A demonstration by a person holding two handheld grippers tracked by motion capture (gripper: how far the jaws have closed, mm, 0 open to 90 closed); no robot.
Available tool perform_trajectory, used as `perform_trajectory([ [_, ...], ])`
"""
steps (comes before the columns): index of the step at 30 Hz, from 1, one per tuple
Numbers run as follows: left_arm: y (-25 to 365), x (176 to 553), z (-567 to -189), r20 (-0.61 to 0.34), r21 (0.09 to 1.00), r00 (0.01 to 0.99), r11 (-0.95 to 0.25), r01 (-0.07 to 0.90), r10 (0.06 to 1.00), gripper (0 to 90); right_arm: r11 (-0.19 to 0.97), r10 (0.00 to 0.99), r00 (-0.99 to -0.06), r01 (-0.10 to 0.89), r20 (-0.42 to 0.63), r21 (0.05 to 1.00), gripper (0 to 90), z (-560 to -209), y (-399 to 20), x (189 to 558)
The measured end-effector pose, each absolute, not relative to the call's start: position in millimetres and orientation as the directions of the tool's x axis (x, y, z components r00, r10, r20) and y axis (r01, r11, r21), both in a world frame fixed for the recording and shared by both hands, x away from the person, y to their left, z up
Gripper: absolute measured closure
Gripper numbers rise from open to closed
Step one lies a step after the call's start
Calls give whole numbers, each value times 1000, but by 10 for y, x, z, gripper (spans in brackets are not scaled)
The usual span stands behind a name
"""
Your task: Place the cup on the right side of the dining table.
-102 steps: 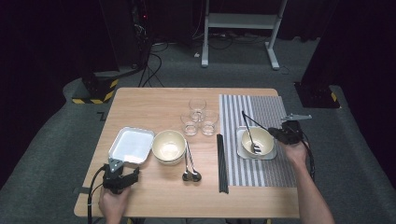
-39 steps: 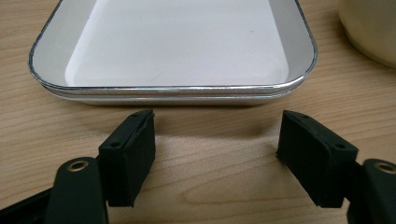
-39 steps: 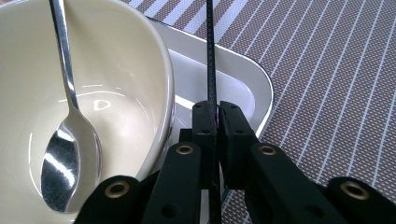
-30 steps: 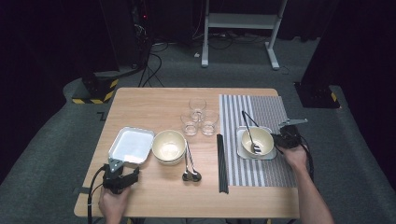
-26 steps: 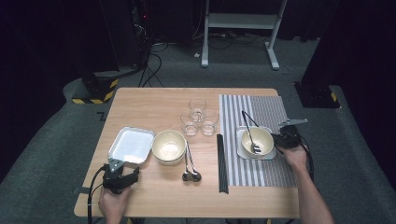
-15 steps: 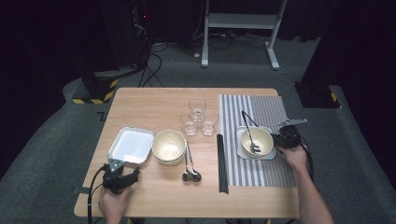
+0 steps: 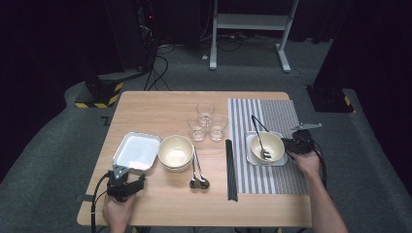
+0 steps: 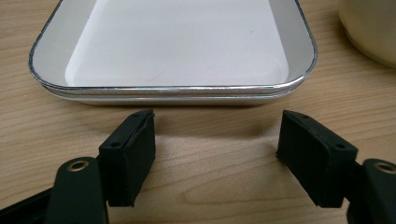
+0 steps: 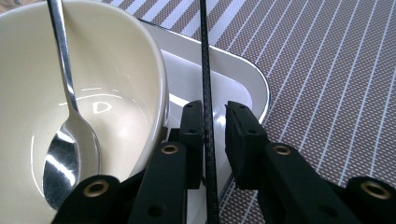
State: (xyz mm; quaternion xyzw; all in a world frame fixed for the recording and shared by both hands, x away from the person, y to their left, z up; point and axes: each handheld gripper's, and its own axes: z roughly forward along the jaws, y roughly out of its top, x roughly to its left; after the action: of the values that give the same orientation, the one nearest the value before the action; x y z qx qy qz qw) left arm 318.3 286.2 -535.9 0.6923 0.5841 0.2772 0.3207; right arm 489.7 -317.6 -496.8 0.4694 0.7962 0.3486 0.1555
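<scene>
My right gripper point(image 7: 292, 144) sits at the right side of a cream bowl point(image 7: 275, 144) that stands on a small white tray point(image 7: 250, 160) on the striped mat point(image 7: 284, 111). A spoon point(image 9: 65, 154) lies in the bowl point(image 9: 116, 93). In the right gripper view a thin black chopstick point(image 9: 206, 70) runs between the jaws of my right gripper point(image 9: 215, 109), which have just been opening. It rests against one pad, with a gap to the other. My left gripper point(image 7: 125, 182) point(image 8: 217, 158) stands open just before the near rim of a white enamel tray point(image 8: 177, 42), with nothing between its pads.
A stack of cream bowls point(image 7: 176, 151) stands right of the white tray point(image 7: 137, 150). Two spoons point(image 7: 197, 174) lie beside it, and black chopsticks point(image 7: 231, 170) lie along the mat's left edge. Three glasses point(image 7: 206, 122) stand at mid-table.
Since the oldest frame my right gripper has slid a little nearer along the bowl's right side. Over the last second nothing has visibly moved in the high view.
</scene>
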Motion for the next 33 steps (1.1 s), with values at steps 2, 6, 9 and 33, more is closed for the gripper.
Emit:
perform_trajectory([
  [2,2862,3183,-5359,10,768,164,-112,631,986,278,312,858,-507,633,75,708,771,-4957,-3172,4885],
  [6,2862,3183,-5359,9,768,164,-112,631,986,279,297,869,-490,629,70,719,774,-4932,-3176,4861],
  [9,2863,3183,-5359,9,768,164,-112,631,986,279,287,878,-475,623,61,728,776,-4906,-3186,4836],
  [33,2864,3183,-5358,8,767,167,-113,632,986,274,197,919,-392,559,48,806,738,-4770,-3327,4435],
])
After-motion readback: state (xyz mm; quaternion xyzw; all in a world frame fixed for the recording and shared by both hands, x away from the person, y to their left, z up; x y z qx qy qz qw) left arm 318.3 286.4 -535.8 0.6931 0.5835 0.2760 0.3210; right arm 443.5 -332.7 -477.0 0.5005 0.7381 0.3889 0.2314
